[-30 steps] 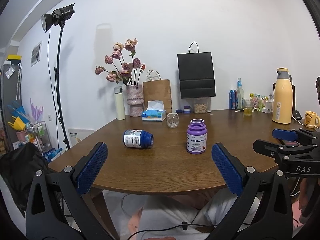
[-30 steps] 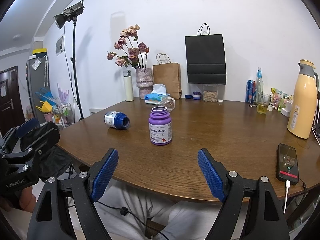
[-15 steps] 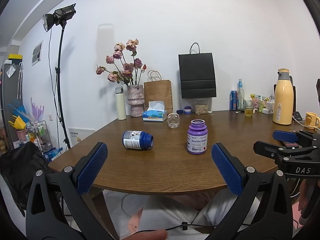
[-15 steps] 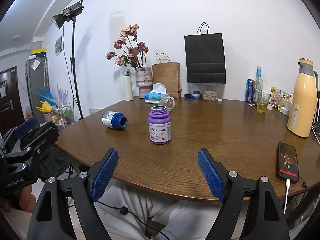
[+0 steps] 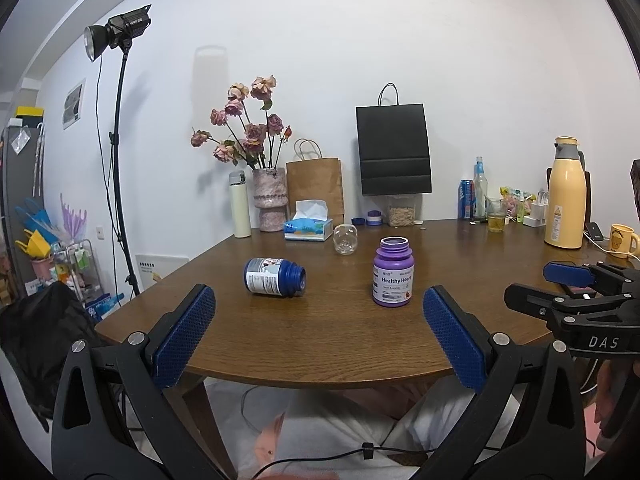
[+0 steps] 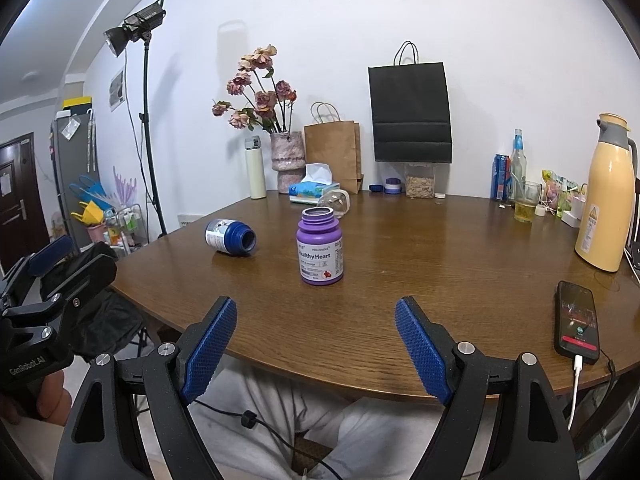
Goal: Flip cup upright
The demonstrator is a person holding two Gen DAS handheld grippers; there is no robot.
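A clear glass cup (image 5: 345,240) (image 6: 335,202) lies on its side on the brown table (image 5: 340,332), in front of the tissue box. Nearer me, a blue bottle (image 5: 274,277) (image 6: 230,237) lies on its side and a purple bottle (image 5: 393,278) (image 6: 319,246) stands upright without a cap. My left gripper (image 5: 316,298) (image 6: 76,260) hovers open over the near table edge, holding nothing. My right gripper (image 6: 316,308) (image 5: 540,286) is open too, held at the near edge in front of the purple bottle, well short of the cup.
A phone (image 6: 578,322) on a cable lies at the right edge. A yellow thermos (image 6: 606,196), a mug (image 5: 622,240), drinks, a tissue box (image 5: 308,226), a vase (image 5: 270,200) and paper bags line the back. A light stand (image 5: 116,152) is left; a person's legs are below.
Almost nothing: both views drift only slightly. The bottles and the cup lie where they were, and both grippers stay open.
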